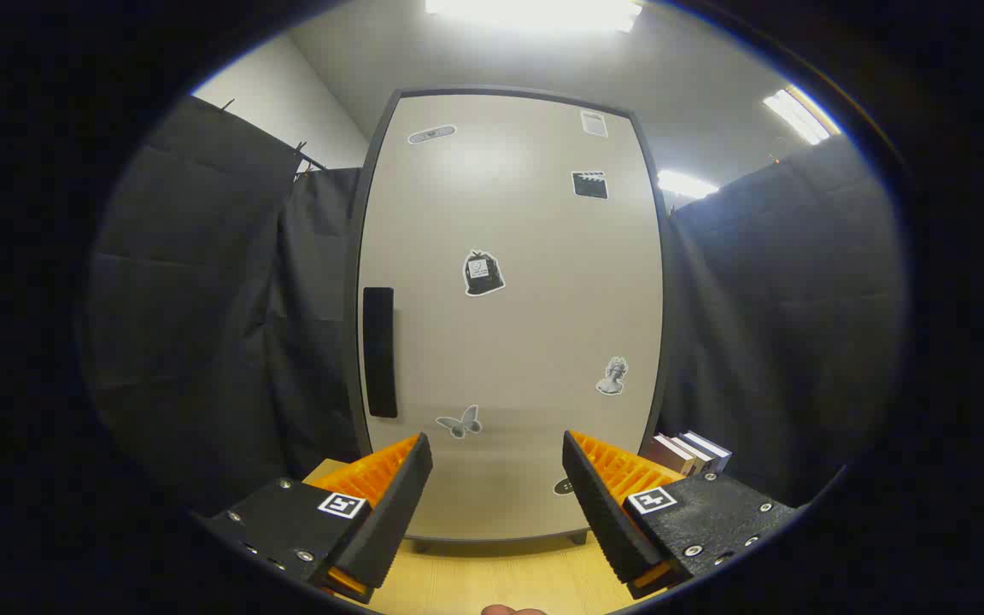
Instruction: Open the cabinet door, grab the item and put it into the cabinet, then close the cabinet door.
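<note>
The claw (496,495) is spread wide and holds nothing, its fingers framing the lower part of the cabinet door (509,325), which is shut. The cabinet stands on the wooden table (500,581), a bare strip lying before it. The dark handle (379,352) runs along the door's left edge. Books (687,451) stand just beside the cabinet's lower right corner.

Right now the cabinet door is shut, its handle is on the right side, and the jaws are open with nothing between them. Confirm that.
Not quite: in the gripper view the handle is on the left side of the door. The door is shut, and the gripper has its jaws open with nothing between them.
</note>
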Available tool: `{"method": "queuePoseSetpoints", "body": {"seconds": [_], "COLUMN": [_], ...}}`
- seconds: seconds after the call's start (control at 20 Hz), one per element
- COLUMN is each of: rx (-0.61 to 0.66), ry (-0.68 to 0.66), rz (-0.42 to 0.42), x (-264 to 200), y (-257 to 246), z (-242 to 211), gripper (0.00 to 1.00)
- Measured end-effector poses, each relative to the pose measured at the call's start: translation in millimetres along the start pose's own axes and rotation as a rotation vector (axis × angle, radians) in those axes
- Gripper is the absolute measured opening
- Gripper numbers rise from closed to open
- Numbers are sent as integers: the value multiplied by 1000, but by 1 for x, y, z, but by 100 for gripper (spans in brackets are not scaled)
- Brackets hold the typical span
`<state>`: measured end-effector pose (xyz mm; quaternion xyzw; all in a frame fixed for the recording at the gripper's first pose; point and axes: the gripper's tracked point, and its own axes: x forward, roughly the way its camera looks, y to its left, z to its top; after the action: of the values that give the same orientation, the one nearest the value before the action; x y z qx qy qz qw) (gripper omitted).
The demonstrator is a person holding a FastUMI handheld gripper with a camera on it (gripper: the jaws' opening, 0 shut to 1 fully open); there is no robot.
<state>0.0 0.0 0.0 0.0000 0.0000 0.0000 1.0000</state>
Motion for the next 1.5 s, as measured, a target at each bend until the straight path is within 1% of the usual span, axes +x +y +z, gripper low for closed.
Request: {"method": "queuePoseSetpoints", "body": {"seconds": [0.4, 1.0, 1.25, 1.5], "rx": [-1, -6, -6, -3], "ry": [26, 30, 12, -6], "rz": [8, 8, -1, 1], "x": [-1, 4, 13, 31], "y": [1, 2, 5, 20], "z": [-7, -6, 5, 19], "gripper": [95, 95, 95, 95]}}
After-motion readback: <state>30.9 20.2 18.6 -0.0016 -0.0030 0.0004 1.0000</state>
